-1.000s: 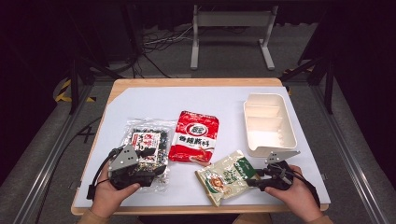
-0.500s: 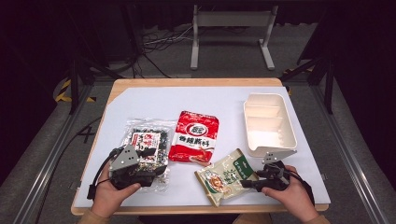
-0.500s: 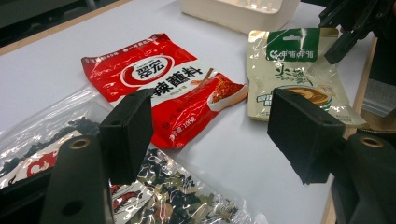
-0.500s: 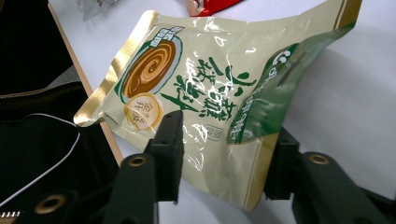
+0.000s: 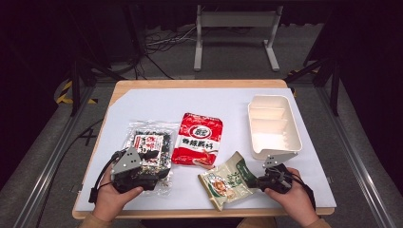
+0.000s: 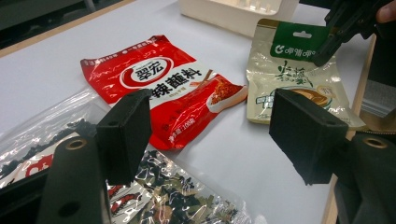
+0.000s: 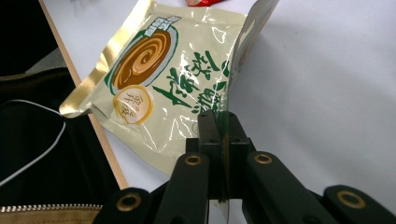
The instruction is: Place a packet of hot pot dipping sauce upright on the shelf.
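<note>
The right tool [image 5: 260, 180] has just closed and is clamped on the green edge of the beige pouch [image 5: 228, 183], which lies at the near edge of the tabletop [image 5: 157, 104]. The right gripper view shows the film pinched and lifted between the jaws. The left tool [image 6: 210, 135] stands apart above the clear seaweed bag [image 5: 147, 147]; its view shows nothing between its jaws, with the red packet [image 6: 163, 88] beyond.
</note>
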Demonstrator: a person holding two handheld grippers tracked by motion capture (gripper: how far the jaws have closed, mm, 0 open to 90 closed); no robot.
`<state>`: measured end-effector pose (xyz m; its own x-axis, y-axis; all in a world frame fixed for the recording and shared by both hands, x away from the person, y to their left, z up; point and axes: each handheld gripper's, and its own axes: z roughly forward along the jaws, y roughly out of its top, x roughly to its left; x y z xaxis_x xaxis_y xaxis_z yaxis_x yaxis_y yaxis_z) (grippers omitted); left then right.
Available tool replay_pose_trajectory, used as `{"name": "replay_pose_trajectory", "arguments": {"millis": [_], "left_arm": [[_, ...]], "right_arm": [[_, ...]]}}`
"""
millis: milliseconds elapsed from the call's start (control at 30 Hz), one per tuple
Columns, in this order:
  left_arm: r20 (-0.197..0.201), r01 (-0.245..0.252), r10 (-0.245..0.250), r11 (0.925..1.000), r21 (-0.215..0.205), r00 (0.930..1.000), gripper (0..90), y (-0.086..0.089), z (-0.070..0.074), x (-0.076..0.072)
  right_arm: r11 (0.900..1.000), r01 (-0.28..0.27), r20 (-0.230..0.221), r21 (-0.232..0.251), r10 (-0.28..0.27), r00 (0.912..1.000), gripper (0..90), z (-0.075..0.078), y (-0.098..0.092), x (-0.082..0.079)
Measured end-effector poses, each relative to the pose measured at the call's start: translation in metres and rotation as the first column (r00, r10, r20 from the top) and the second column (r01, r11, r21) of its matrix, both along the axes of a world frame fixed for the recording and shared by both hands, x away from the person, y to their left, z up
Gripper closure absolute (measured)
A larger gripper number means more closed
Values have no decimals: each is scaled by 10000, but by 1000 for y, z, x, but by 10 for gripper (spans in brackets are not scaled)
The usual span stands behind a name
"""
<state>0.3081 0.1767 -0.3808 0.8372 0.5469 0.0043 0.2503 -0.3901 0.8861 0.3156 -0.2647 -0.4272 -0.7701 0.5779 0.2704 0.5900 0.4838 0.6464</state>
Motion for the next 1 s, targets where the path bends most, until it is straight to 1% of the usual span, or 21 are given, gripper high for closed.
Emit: {"name": "replay_pose_trajectory", "arguments": {"millis": [100, 133, 200, 267, 333, 467, 567, 600, 633, 700, 833, 867, 933, 1000], "left_arm": [[-9, 7, -7, 10000, -24, 10000, 303, 0, 0, 0], [-6, -4, 4, 10000, -33, 10000, 303, 0, 0, 0], [-16, 21, -21, 10000, -90, 10000, 300, 0, 0, 0], [-41, 119, -120, 9997, -204, 9999, 293, 0, 0, 1], [-25, 143, -143, 9996, -245, 9999, 292, 0, 0, 1], [4, 142, -142, 9995, -290, 9999, 288, 0, 0, 1], [17, 123, -123, 9995, -297, 9999, 283, 1, 0, 1], [55, 117, -115, 9994, -312, 9999, 280, 1, 1, 1], [-5, 124, -125, 9990, -419, 9999, 279, 2, 1, 1], [22, 120, -119, 9989, -456, 9999, 277, 2, 1, 1], [96, 155, -151, 9986, -507, 9998, 277, 2, 2, 0], [96, 155, -151, 9986, -507, 9998, 277, 2, 2, 0], [101, 176, -171, 9987, -479, 9998, 277, 2, 2, 0], [101, 183, -178, 9987, -478, 9998, 277, 2, 2, 0]], "right_arm": [[9998, 89, -67, 204, -88, 9999, 893, 4, -1, -1], [9998, 89, -67, 204, -88, 9999, 893, 4, -1, -1], [9995, 90, -24, 299, -89, 10000, 893, 8, -1, -2], [9993, -25, 169, 370, 19, 9999, 894, 16, 1, -4], [9993, -43, 225, 383, 34, 9997, 894, 18, 2, -5], [9984, -168, 493, 548, 141, 9987, 895, 30, 7, -7], [9974, -358, 736, 631, 312, 9968, 896, 41, 12, -8], [9969, -458, 852, 636, 403, 9956, 896, 47, 14, -9], [9970, -473, 921, 611, 415, 9949, 896, 50, 16, -9], [9968, -517, 985, 605, 455, 9941, 896, 53, 17, -10], [9962, -763, 1470, 427, 693, 9867, 896, 68, 23, -14], [9962, -763, 1470, 427, 693, 9867, 896, 68, 23, -14], [9953, -931, 1780, 274, 867, 9802, 896, 77, 25, -17], [9948, -1003, 1927, 192, 948, 9767, 896, 82, 26, -18]]}}
